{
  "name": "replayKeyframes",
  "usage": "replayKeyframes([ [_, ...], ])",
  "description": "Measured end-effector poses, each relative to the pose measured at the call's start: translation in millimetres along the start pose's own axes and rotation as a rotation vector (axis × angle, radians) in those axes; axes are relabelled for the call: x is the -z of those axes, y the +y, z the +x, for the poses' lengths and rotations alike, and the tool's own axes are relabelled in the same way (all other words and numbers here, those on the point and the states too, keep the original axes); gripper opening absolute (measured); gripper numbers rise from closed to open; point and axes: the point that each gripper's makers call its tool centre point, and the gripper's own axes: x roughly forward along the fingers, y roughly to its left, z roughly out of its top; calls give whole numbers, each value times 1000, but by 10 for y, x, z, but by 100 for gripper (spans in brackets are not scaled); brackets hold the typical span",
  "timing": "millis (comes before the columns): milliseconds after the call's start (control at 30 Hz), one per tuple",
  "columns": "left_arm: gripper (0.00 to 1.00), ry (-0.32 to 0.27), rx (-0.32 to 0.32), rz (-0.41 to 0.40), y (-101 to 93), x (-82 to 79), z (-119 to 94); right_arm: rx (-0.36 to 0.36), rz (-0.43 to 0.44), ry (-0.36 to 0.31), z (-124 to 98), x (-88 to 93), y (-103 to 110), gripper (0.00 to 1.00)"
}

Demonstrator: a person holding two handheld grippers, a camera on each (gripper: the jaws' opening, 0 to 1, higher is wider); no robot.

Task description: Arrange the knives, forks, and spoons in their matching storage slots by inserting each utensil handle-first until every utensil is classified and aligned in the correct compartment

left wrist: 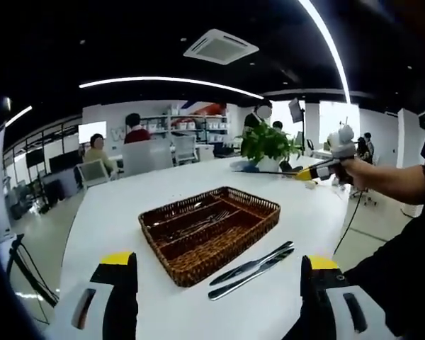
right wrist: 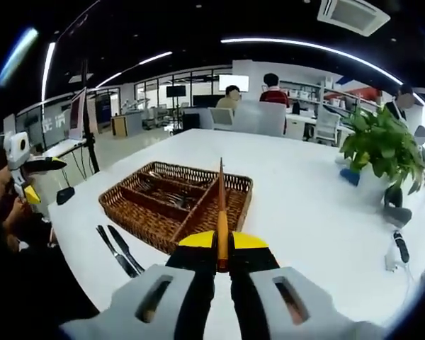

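Observation:
A brown wicker tray [left wrist: 193,266] with long compartments sits mid-table, and several metal utensils [left wrist: 207,221] lie inside it. Two knives [left wrist: 251,270] rest side by side on the white table just right of the tray. My left gripper [left wrist: 219,261] hovers open in front of the tray, jaws wide apart with nothing between them. My right gripper [right wrist: 223,244] is shut on a thin orange-brown utensil [right wrist: 221,198], seen edge on and pointing over the tray [right wrist: 138,223]. The two knives [right wrist: 118,252] lie left of it. The right gripper [left wrist: 308,173] is held high at the far right. The left gripper [right wrist: 39,178] shows at the left edge.
A potted plant [left wrist: 268,145] [right wrist: 382,145] stands at the table's far side. A small black device with a cable [right wrist: 400,248] lies at the right. People sit at desks behind. The table's near edge runs just under the knives.

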Motion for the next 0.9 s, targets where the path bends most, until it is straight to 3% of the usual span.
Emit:
replayKeyframes([
  [433,100,-12,30,12,-146,-53,78,13,-1,-7,412,-177,-60,4],
  [900,100,-16,12,18,-111,-74,24,58,7,0,693,-229,-103,4],
])
